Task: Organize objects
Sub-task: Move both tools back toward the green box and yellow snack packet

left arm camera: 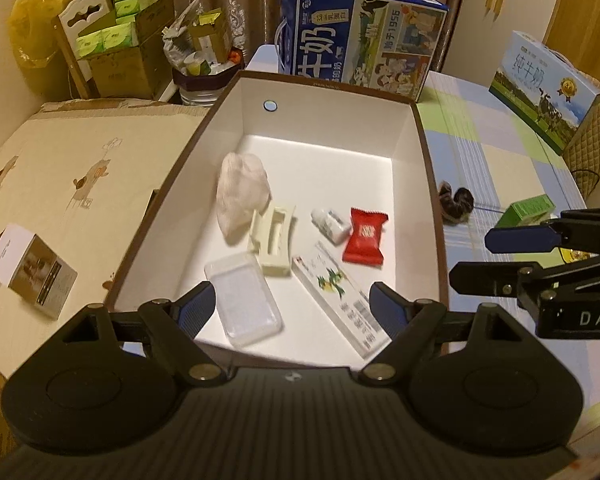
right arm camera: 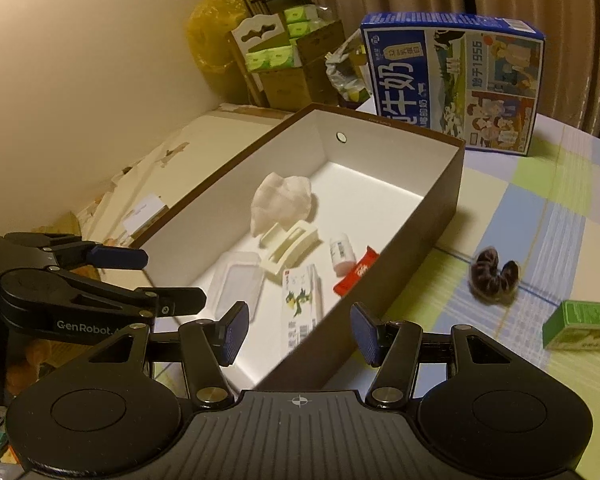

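Observation:
A brown box with a white inside [left arm camera: 410, 128] [right arm camera: 428, 232] stands on the table. It holds a crumpled white cloth [left arm camera: 242, 190] [right arm camera: 282, 200], a cream hair clip [left arm camera: 272, 246] [right arm camera: 290, 250], a clear plastic case [left arm camera: 244, 304] [right arm camera: 236, 282], a small white bottle [left arm camera: 330, 224] [right arm camera: 342, 254], a red candy packet [left arm camera: 364, 242] [right arm camera: 354, 276] and a long white carton [left arm camera: 340, 300] [right arm camera: 302, 308]. A dark scrunchie [left arm camera: 456, 202] [right arm camera: 494, 276] and a green box [left arm camera: 530, 210] [right arm camera: 584, 324] lie on the table right of the box. My left gripper [left arm camera: 292, 310] [right arm camera: 172, 280] is open and empty over the box's near end. My right gripper [right arm camera: 300, 332] [left arm camera: 468, 258] is open and empty above the box's near right corner.
A blue milk carton box [left arm camera: 360, 40] [right arm camera: 456, 80] stands behind the brown box. A light blue milk box [left arm camera: 544, 88] stands at the far right. The table has a checked cloth [left arm camera: 480, 152]. A bed [left arm camera: 60, 184] with a small box [left arm camera: 36, 276] lies left.

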### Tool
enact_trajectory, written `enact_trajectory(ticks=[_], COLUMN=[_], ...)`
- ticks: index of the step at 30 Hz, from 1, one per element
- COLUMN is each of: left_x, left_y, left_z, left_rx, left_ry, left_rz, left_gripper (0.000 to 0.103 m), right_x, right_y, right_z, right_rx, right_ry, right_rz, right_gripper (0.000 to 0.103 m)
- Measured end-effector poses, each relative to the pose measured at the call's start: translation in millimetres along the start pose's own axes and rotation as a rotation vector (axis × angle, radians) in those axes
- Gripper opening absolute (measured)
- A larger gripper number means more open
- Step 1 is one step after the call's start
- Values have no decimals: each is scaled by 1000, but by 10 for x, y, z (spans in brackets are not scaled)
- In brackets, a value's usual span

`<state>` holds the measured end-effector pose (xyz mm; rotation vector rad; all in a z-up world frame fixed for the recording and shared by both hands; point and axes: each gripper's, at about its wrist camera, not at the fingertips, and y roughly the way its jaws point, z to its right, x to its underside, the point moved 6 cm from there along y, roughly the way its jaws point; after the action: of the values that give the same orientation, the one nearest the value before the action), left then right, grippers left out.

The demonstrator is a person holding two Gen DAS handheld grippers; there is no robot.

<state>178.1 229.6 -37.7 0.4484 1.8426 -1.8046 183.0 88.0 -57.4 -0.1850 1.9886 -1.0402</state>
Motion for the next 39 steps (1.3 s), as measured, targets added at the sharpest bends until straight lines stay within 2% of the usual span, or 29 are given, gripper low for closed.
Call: enact_trajectory(ticks=[10, 25, 39], left_x=[227, 417, 487], left_y=[-197, -217, -70], left_z=[395, 1093, 1792], left_rx=[8, 32, 90], left_ry=[6, 32, 109], left_rz=[-7, -29, -69], left_gripper=[82, 82, 82], right_x=[264, 647, 1044], right_y=[-332, -788, -1169], right_z=[178, 706, 1267], right_rx=[-9, 7, 86], right_ry=[32, 123, 232], right_rz=[-7, -24, -48], right_gripper=[54, 54, 54])
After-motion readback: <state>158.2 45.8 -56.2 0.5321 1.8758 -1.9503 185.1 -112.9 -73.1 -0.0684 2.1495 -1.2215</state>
